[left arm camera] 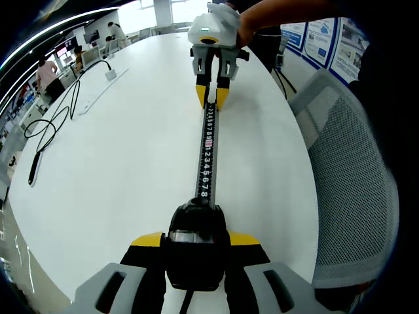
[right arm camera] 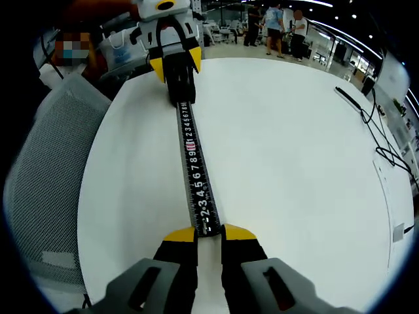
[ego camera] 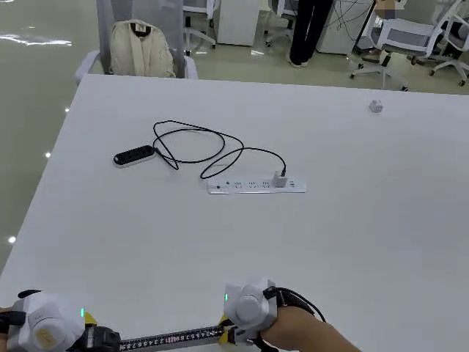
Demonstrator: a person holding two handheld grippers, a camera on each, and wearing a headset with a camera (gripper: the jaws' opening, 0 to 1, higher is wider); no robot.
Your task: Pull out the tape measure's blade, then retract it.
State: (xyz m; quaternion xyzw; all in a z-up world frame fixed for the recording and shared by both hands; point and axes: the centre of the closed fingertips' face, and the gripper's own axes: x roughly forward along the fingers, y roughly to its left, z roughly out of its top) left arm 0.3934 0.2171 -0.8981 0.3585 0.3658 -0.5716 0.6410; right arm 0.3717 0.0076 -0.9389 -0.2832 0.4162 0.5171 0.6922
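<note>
White surface (ego camera: 352, 220) carries the work. At its 6 o'clock edge in the head view, the tape measure's blade (ego camera: 172, 339) lies stretched flat between both grippers. Around the black case (left arm camera: 196, 261) the left gripper (left arm camera: 196, 239) is clamped, while the right gripper (right arm camera: 209, 232) pinches the blade's tip. The thin blade looks stiff yet springy and probably snaps back, so hold the tip firmly and feed it in slowly.

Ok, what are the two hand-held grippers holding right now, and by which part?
The left hand-held gripper clamps the tape measure's black case; the right hand-held gripper pinches the tip of its pulled-out blade.
</note>
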